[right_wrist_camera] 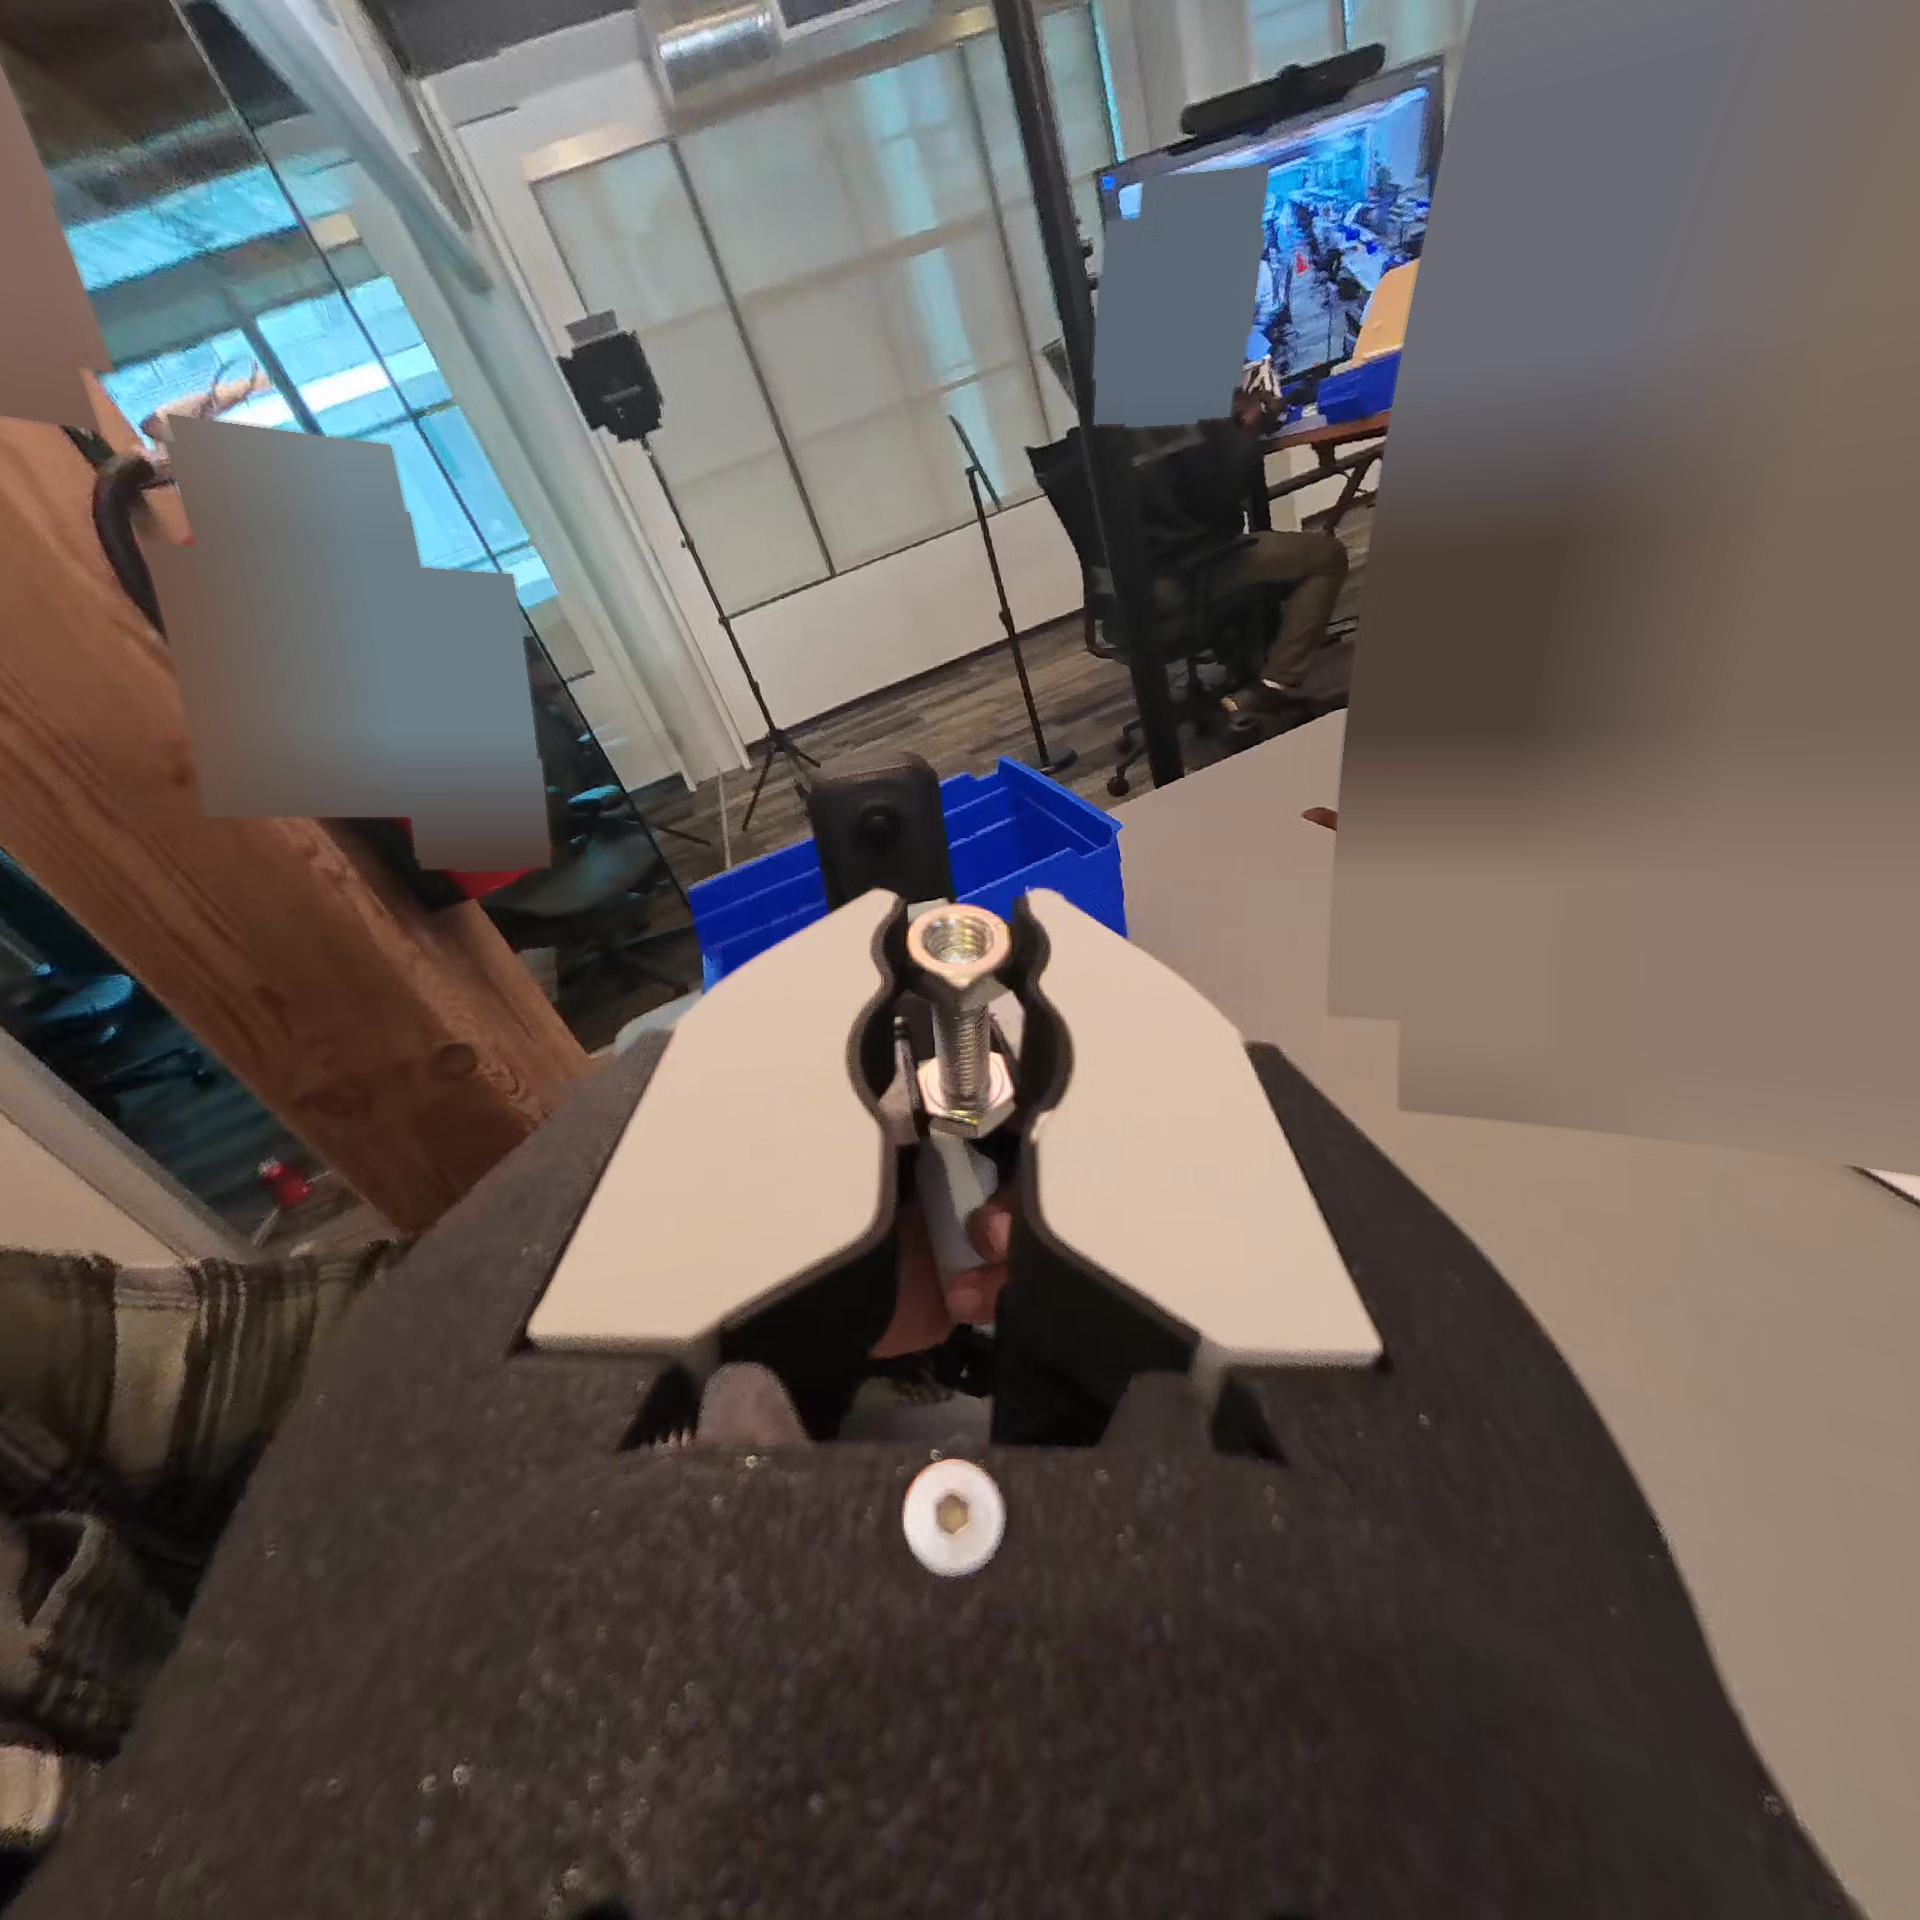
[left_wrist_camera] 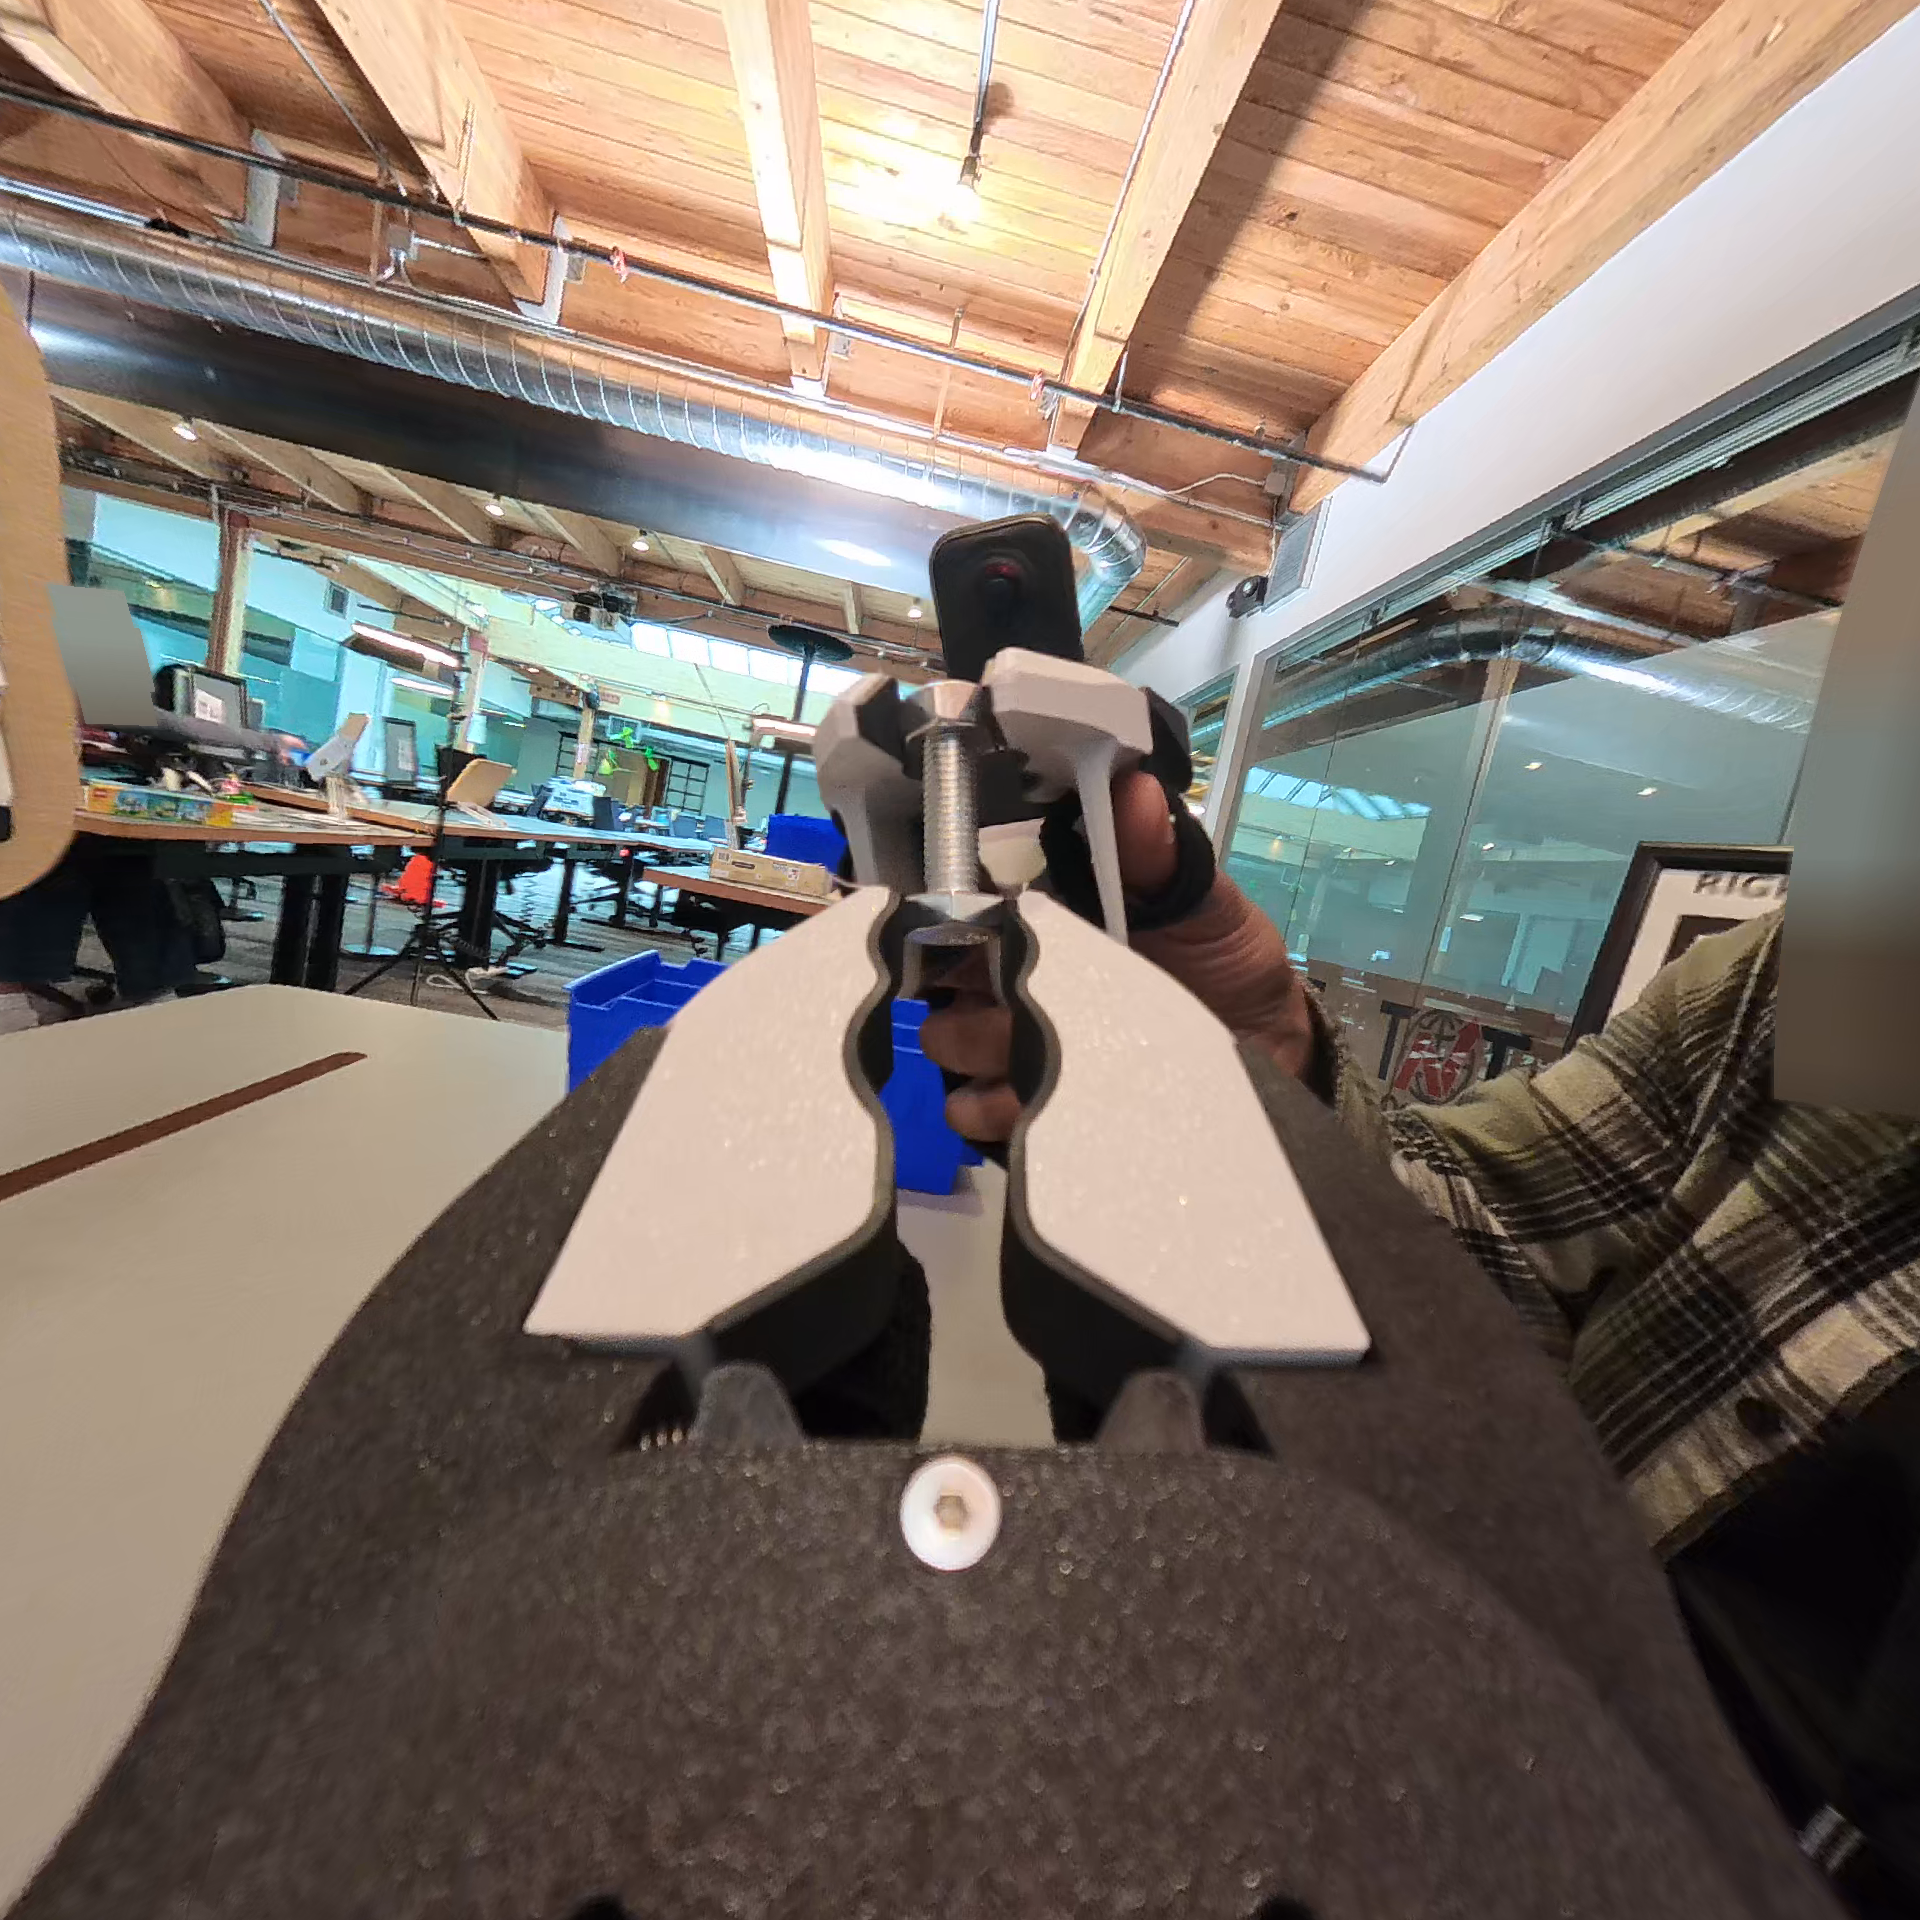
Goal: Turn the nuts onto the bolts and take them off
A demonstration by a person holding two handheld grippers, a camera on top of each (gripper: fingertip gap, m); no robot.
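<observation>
A silver bolt (left_wrist_camera: 948, 805) spans between my two grippers, held above the white table (left_wrist_camera: 187, 1195). My left gripper (left_wrist_camera: 951, 920) is shut on the bolt's hex head (left_wrist_camera: 951, 906) at its fingertips. My right gripper (right_wrist_camera: 956, 951) is shut on a silver hex nut (right_wrist_camera: 957, 948) at the bolt's threaded end; the nut's hole shows open from behind. In the left wrist view the right gripper (left_wrist_camera: 945, 717) faces me, holding the nut (left_wrist_camera: 940, 710). In the right wrist view the bolt (right_wrist_camera: 958, 1044) runs down to its head (right_wrist_camera: 964, 1107), held by the left gripper below.
A blue plastic bin (right_wrist_camera: 1039, 852) stands on the table behind the grippers; it also shows in the left wrist view (left_wrist_camera: 634, 1013). A person's hand (left_wrist_camera: 1205, 945) and plaid sleeve (left_wrist_camera: 1662, 1226) hold the right gripper. A wooden post (right_wrist_camera: 208, 883) stands at the left. Less than 4 cm separates the two grippers' tips.
</observation>
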